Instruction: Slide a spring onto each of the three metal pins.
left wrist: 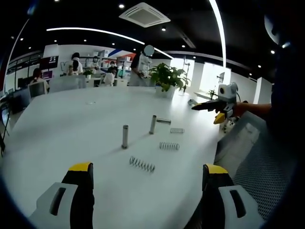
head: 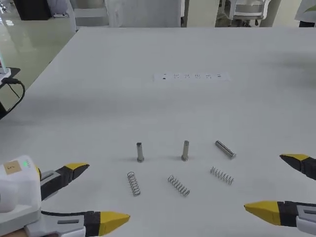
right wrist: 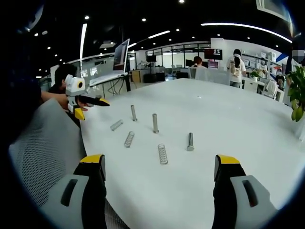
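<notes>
Left gripper [head: 98, 192], lower left of the head view: your unit has a white boxy housing [head: 17, 197] with a small green light [head: 23, 163] and a tan sticker [head: 13, 168] on top. The fingers [head: 74, 169] are black with pointed yellow tips.

Right gripper [head: 266, 182], lower right: same black fingers, same yellow tips, grey base.

In both gripper views your fingers carry yellow caps over black shanks. Each sits in a pale grey block with one dark oblong slot.

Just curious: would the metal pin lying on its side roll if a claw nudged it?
Probably: the lying pin is round and the table flat, so a sideways nudge should roll it. Its seemingly wider end might curve its path. It looks stiff, solid metal.
</notes>
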